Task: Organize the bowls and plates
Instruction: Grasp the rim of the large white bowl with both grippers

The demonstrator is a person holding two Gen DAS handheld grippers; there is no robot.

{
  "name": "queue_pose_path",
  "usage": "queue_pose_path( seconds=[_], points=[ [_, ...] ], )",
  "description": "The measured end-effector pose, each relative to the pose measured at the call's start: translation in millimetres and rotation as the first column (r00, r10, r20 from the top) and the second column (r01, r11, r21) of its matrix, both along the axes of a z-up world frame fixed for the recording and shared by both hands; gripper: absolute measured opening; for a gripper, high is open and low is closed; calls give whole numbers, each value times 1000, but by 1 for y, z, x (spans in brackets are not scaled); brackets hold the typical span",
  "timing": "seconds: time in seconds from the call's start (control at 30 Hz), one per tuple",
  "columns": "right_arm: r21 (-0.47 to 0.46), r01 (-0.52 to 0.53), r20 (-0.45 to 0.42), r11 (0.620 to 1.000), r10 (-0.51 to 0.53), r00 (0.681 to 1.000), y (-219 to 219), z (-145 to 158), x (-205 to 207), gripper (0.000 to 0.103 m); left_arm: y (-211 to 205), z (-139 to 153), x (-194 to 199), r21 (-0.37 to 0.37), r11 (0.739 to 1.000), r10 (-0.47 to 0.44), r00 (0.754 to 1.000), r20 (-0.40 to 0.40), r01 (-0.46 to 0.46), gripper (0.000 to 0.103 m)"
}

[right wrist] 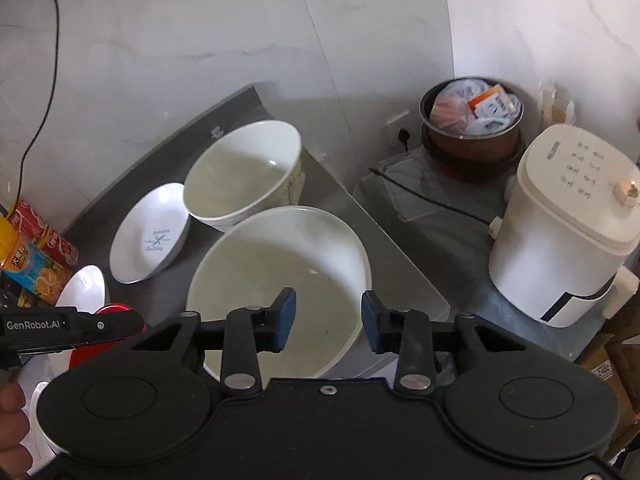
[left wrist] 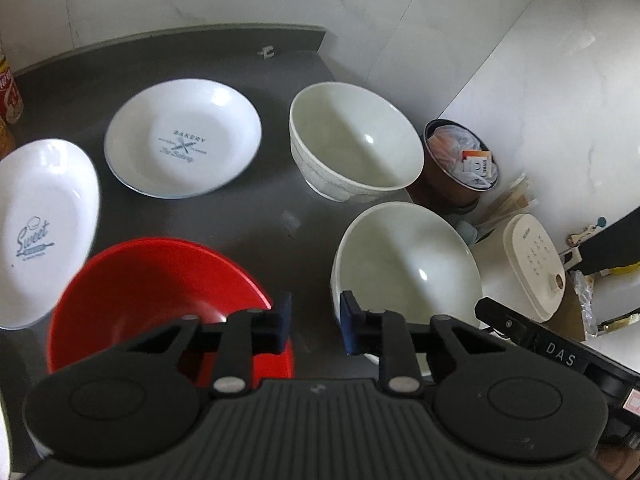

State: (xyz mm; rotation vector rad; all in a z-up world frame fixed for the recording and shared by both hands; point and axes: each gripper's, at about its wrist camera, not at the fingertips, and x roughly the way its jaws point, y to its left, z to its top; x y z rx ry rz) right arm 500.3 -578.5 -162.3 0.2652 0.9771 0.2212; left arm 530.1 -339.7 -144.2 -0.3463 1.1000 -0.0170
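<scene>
On the grey counter stand a red bowl, a near white bowl and a far white bowl. A round "Bakery" plate and an oval "Sweet" plate lie to the left. My left gripper hangs open above the gap between the red bowl and the near white bowl. My right gripper is open over the right rim of the near white bowl, one pad inside it and one outside. The far white bowl, the Bakery plate and the red bowl also show there.
The counter ends just right of the white bowls. Below it stand a brown bin full of rubbish and a white rice cooker. Cans and a juice carton crowd the counter's left side. A marble wall rises behind.
</scene>
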Motion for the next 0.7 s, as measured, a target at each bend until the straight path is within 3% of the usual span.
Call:
queue_pose_path(
  seconds=[0.27, 0.43, 0.6, 0.7],
  points=[
    [6, -72, -47, 997, 72, 996, -6, -18, 21, 31, -16, -19, 21, 9, 999, 44, 997, -66, -44, 17],
    [17, -84, -86, 996, 85, 993, -11, -26, 33, 23, -21, -31, 32, 8, 997, 76, 991, -108, -75, 15],
    [10, -111, -89, 994, 111, 990, -11, -33, 41, 22, -27, -38, 41, 24, 997, 73, 988, -134, -70, 12],
    [1, -118, -95, 993, 117, 989, -10, -36, 44, 15, -27, -47, 45, 5, 996, 88, 983, -158, -88, 9]
  ],
)
